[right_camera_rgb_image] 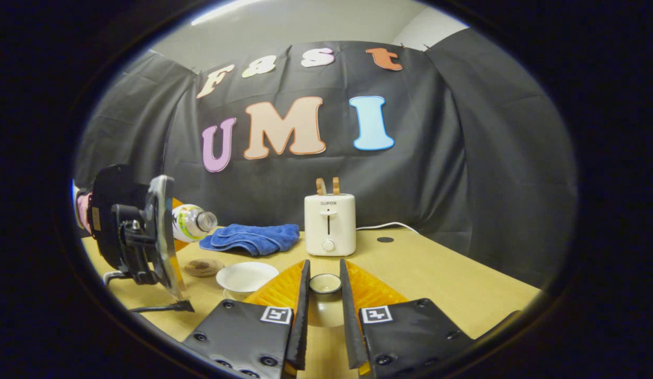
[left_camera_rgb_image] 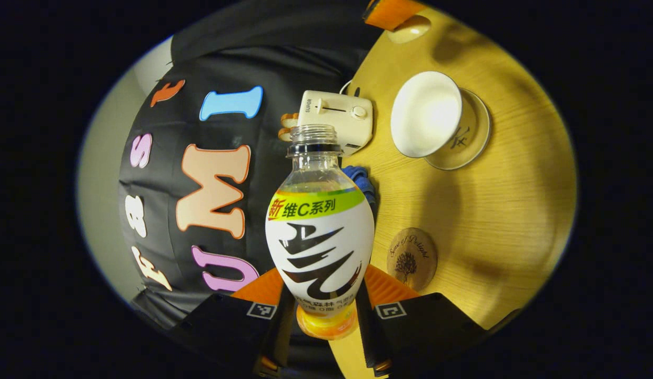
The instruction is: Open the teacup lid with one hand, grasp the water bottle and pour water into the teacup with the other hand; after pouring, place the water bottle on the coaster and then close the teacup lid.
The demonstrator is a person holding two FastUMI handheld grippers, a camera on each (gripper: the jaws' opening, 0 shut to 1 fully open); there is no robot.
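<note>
tipping toward the teacup (left_camera_rgb_image: 426,115), the uncapped water bottle (left_camera_rgb_image: 320,231) sat clamped at its lower body between both fingers of the left gripper (left_camera_rgb_image: 326,310), its mouth not yet over the cup's open white bowl. the teacup stood on its saucer (left_camera_rgb_image: 476,131) on the wooden table (left_camera_rgb_image: 505,221), with the round coaster (left_camera_rgb_image: 412,258) nearer the gripper. in the right gripper view, the right gripper (right_camera_rgb_image: 324,295) had its fingers closed narrowly on the teacup lid (right_camera_rgb_image: 325,284), held clear of the cup. judging from this, the pour could miss or splash if the bottle tilted before its mouth reached the bowl, and the smooth bottle might slip. the toaster (right_camera_rgb_image: 329,225) read "supor"; the coaster's script was too small to read; a blue cloth (right_camera_rgb_image: 252,238) lay beside it.
</note>
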